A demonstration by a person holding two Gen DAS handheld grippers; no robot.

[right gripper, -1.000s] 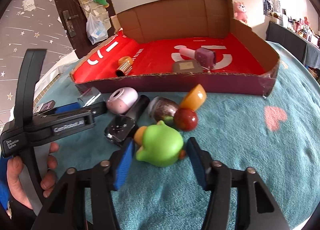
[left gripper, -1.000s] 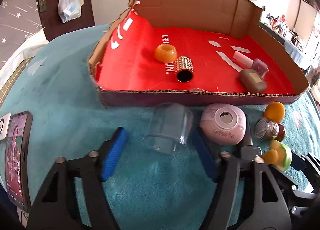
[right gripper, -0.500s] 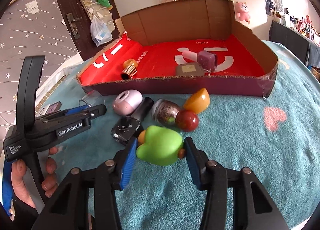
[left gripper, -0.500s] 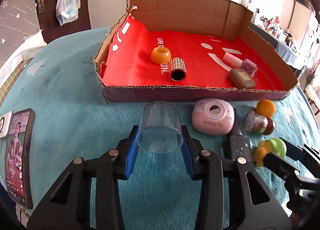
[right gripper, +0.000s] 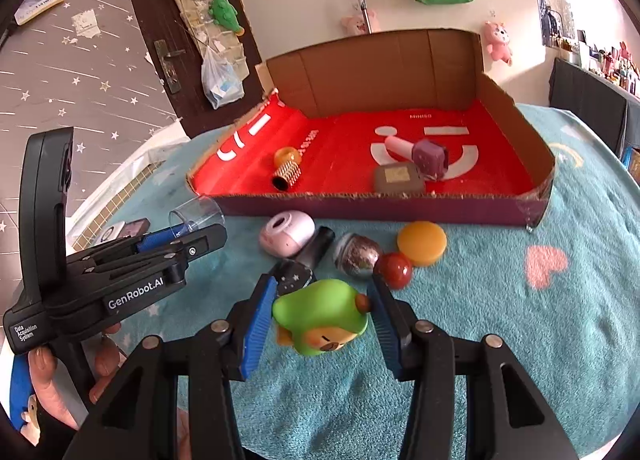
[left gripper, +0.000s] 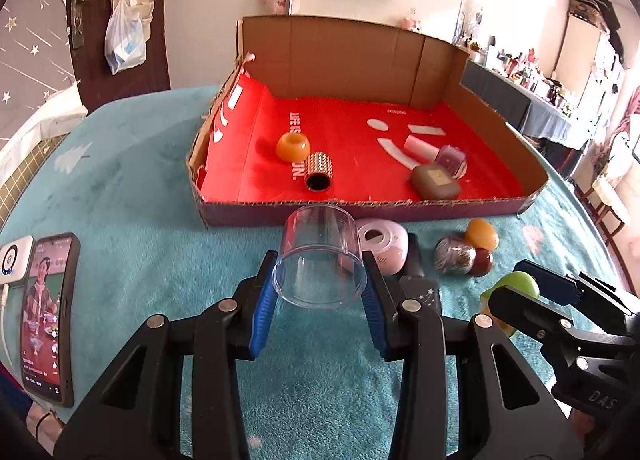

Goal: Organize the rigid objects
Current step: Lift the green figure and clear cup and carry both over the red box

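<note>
My left gripper is clamped on a clear plastic cup, blue pads pressed to its sides, its open mouth turned toward me; the cup is off the teal blanket, just short of the near wall of the cardboard box. My right gripper squeezes a green squeaky toy between its pads, tilted, also clear of the blanket. Inside the box, on the red liner, an orange ring touches a studded cylinder toward the left, and a brown case lies by a pink-and-purple bottle toward the right. Along the box's near wall outside lie a pink round device, a black starred tube, a glittery ball, a dark red ball and an orange disc. A phone lies at the blanket's left edge.
</note>
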